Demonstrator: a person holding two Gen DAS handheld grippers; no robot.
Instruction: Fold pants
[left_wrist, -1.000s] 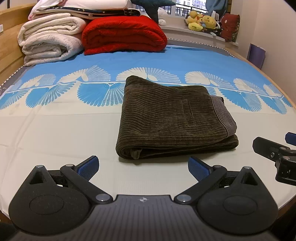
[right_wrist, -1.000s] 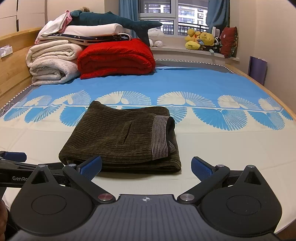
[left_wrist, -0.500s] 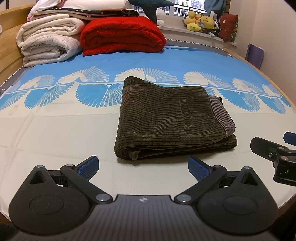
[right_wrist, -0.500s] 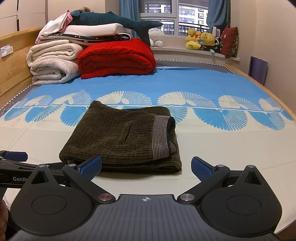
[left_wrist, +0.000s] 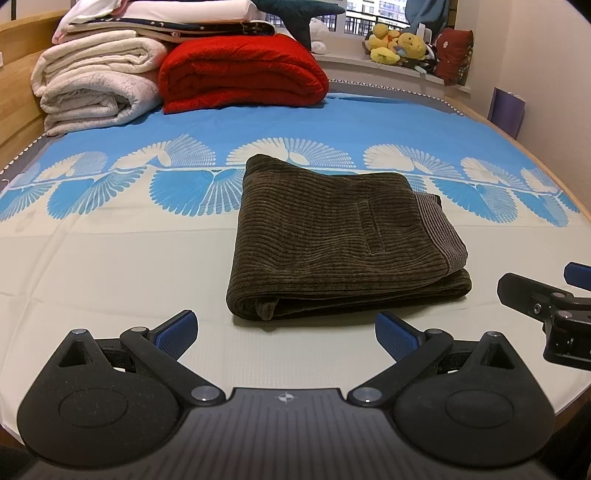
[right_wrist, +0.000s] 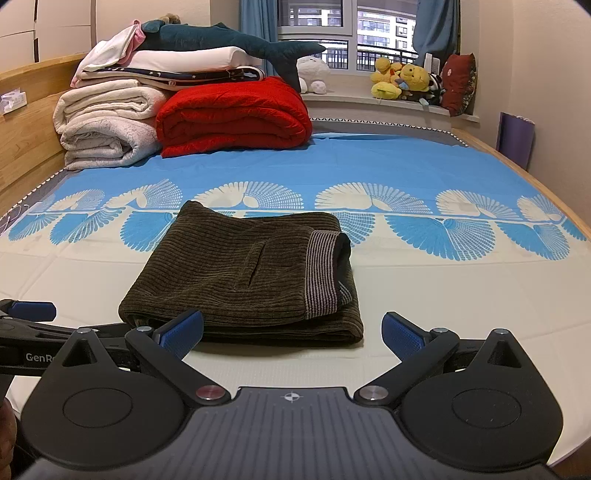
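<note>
Bed (left_wrist: 110, 258) holds folded pants (left_wrist: 332, 236); both tools gape empty, right tool (right_wrist: 291, 328) cut off.

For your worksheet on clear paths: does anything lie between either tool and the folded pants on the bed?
Nothing visible does. Only bare sheet lies between the open left tool and the pants, and likewise between the open right tool and the pants.

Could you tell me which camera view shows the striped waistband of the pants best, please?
The right wrist view: the striped waistband faces the camera and its open end shows. The left wrist view shows the same band only obliquely, along the right edge of the pants.
</note>
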